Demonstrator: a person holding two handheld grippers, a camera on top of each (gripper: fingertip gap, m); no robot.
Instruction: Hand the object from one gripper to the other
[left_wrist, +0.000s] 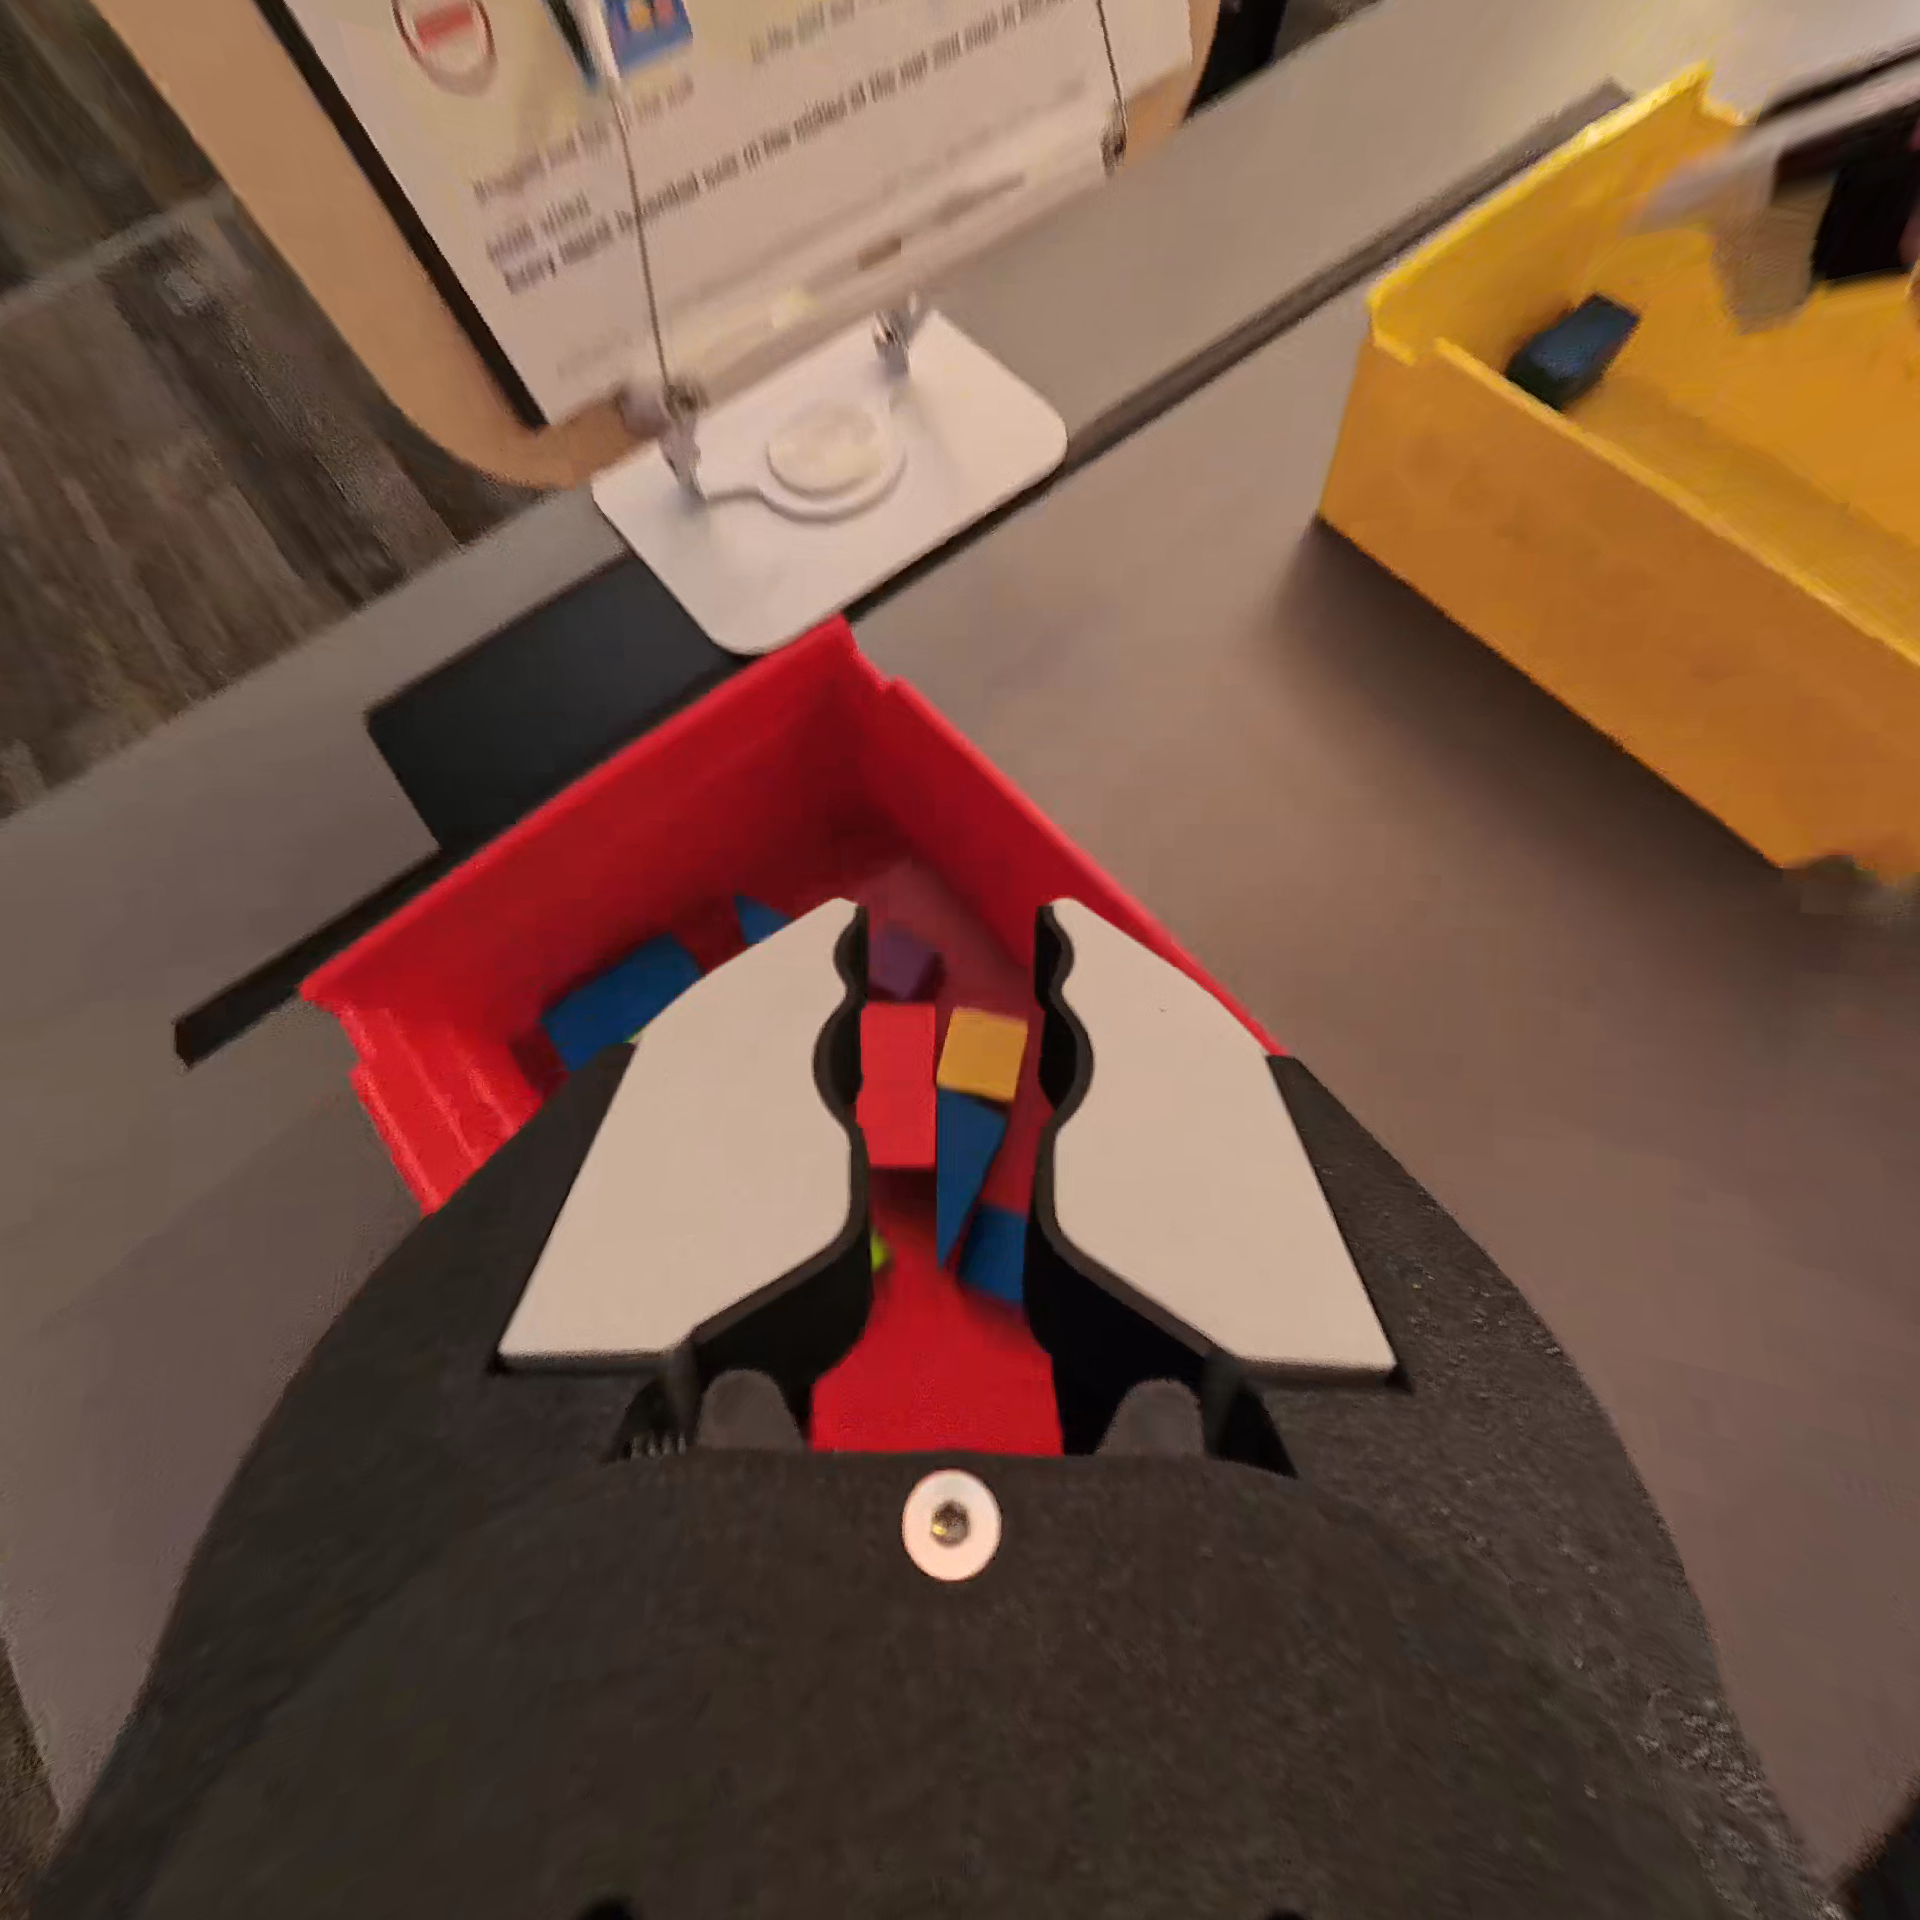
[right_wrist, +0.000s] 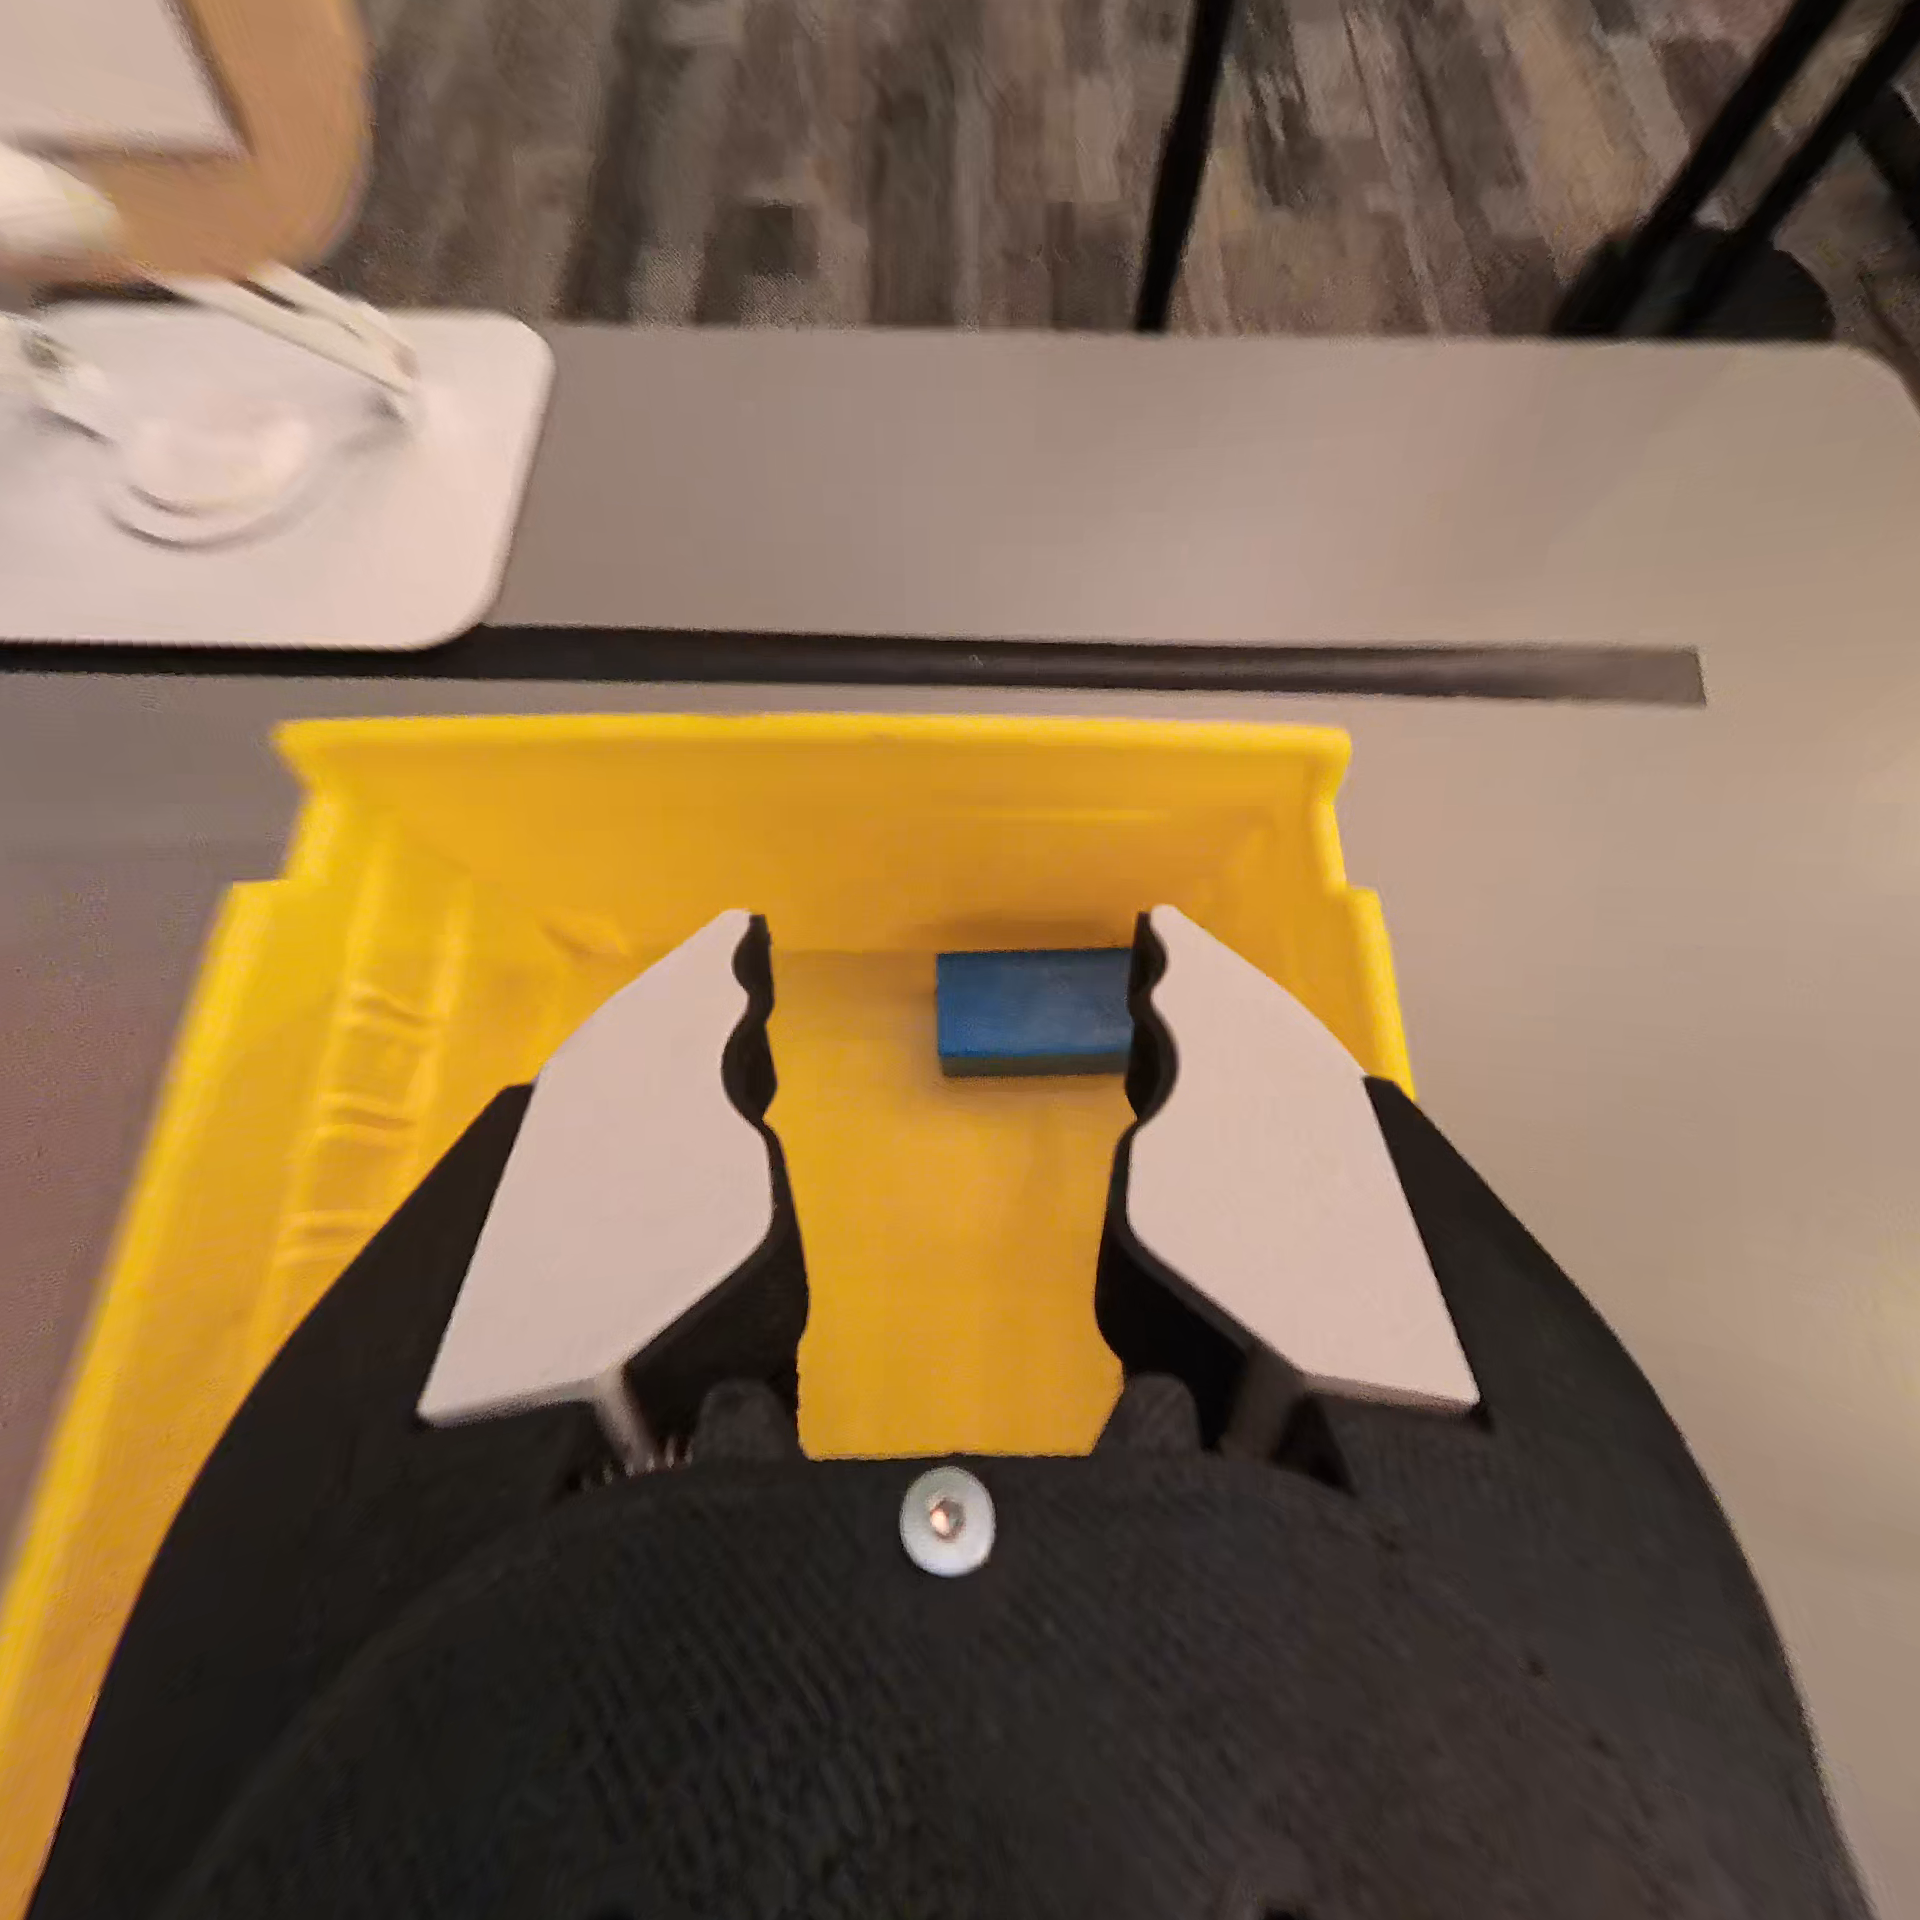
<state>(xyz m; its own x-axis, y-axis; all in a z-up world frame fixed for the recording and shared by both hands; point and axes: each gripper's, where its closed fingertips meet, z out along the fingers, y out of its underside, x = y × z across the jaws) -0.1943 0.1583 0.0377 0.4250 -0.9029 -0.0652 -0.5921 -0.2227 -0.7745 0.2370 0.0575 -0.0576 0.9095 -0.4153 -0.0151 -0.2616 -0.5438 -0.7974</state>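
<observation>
My left camera looks down, close over the red bin (left_wrist: 665, 831). My right camera looks down, close over the yellow bin (right_wrist: 810, 810). Both see the white stand base (left_wrist: 831, 520).

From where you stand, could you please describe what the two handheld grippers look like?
The left gripper and right gripper look identical: rough, textured black bodies, two flat light-grey fingers with wavy black inner edges, and a silver screw in a washer at the centre. No cables or sleeves show.

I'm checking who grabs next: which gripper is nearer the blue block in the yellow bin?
Right. The right gripper hangs over the yellow bin, jaws open, with the blue block just by its tips. The left gripper is over the red bin, well apart.
</observation>
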